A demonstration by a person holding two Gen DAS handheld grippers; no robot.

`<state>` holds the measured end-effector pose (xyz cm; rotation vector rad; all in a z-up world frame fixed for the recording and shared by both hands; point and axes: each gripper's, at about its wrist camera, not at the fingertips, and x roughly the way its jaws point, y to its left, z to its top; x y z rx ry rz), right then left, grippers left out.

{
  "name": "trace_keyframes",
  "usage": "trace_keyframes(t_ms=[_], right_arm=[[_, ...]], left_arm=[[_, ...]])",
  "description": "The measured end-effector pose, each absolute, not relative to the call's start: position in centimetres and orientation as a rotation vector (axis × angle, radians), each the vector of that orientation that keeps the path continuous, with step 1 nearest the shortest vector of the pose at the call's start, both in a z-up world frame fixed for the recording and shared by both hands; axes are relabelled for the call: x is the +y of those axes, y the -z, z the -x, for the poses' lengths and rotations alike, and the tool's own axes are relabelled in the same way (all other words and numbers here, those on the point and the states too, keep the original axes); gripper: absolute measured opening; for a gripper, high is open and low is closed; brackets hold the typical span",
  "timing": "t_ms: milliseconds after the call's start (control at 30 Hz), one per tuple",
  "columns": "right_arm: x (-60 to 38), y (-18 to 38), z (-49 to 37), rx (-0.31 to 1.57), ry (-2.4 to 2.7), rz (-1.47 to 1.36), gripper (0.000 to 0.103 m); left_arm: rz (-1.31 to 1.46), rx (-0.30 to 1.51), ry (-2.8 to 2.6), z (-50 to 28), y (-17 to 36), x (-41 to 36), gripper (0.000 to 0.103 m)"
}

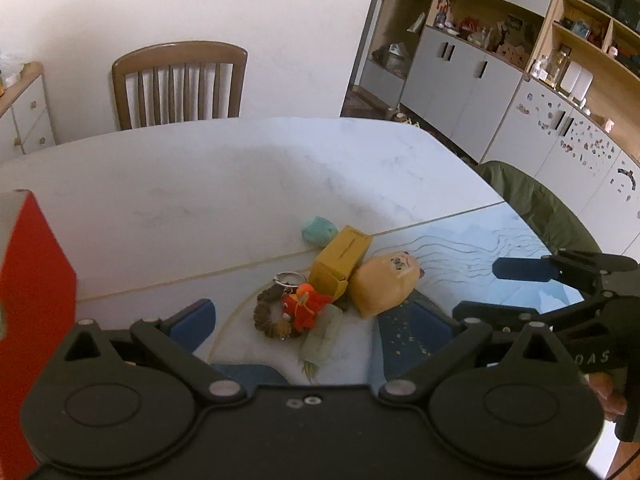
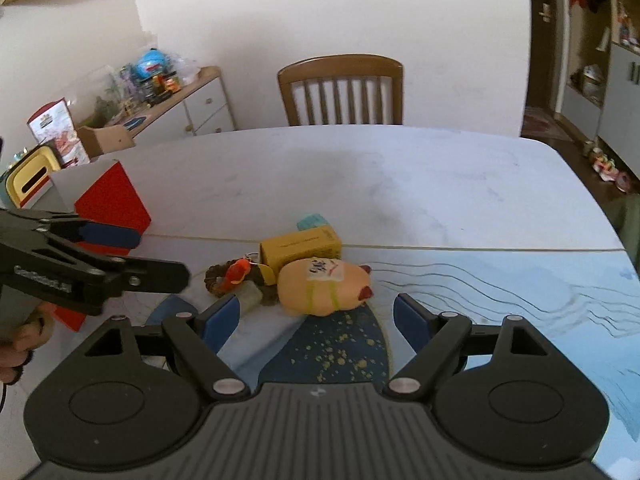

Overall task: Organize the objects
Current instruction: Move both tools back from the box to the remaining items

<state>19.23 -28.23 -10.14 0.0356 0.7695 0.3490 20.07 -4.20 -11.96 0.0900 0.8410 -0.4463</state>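
On the table — clustered toys, perhaps touching.

A white marbled tabletop with a rounded far edge. Its near part is covered by a pale blue illustrated mat. A small cluster lies near the mat's far edge: a yellow box on its side, a tan squishy toy touching it, a brown woven ring with an orange keychain figure, and a teal lump just beyond. A red and white box stands at the left.
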Motion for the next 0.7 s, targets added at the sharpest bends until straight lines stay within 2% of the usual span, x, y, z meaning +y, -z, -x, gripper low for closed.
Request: trace_keyframes(t_ms=[167,400,700], right_arm=[[-27.6,11.7,-20.5,0.773,-0.35,-0.016,0.084],[-27.9,14.1,-22.1,0.787,-0.34,-0.03,0.084],[-27.0,15.0,-22.7,0.764,-0.369,0.017,0.084]], left_arm=[[-0.074,0.861,0.455,-21.4,13.5,-4.5,0.102],[-0.065,0.883,0.465,-23.0,15.1,-4.8,0.095],[-0.085,0.872,0.498,-24.0,15.8,-5.5,0.078]])
